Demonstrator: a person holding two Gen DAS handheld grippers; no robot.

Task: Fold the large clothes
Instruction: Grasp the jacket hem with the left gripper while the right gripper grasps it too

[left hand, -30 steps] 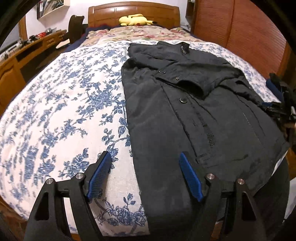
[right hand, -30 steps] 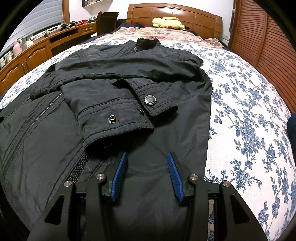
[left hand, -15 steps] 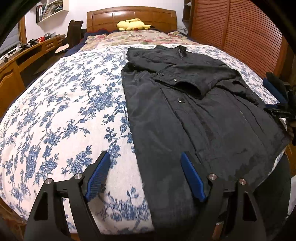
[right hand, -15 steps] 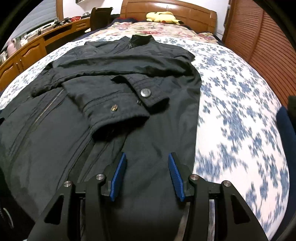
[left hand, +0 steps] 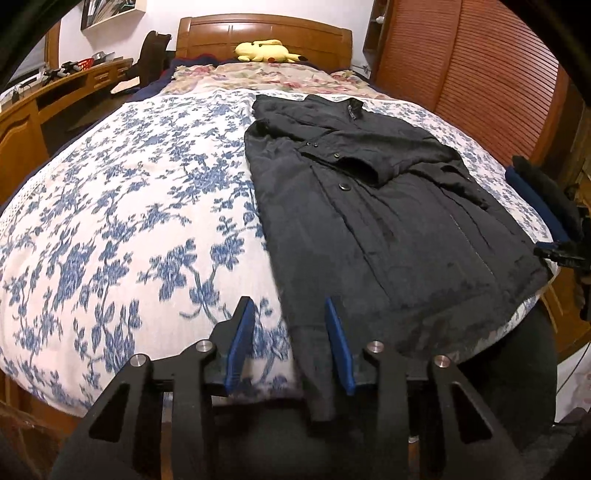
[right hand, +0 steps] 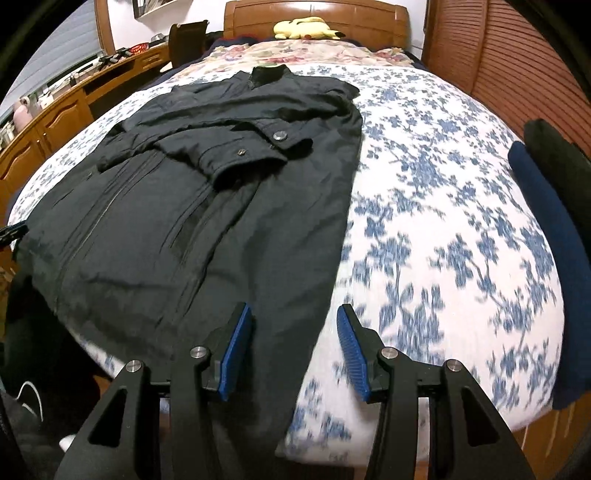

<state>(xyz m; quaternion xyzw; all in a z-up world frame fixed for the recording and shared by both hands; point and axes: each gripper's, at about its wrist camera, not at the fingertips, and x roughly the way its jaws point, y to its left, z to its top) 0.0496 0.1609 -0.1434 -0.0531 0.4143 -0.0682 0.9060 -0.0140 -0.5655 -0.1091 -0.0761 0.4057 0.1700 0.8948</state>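
We find the black buttoned jacket [left hand: 388, 221] flat on the blue-floral bedspread [left hand: 129, 221]. The left gripper [left hand: 290, 345], jaws just narrowed, and the right gripper [right hand: 293, 350] both stand parted over the jacket's hem corners, gripping nothing.

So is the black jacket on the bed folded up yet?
Partly: the jacket lies flat, hem over the bed edge, sleeves crossed over its front.

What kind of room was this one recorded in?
A home bedroom: a bed with a wooden headboard, a plush toy by the pillows, a desk alongside. A jacket lies on the bed.
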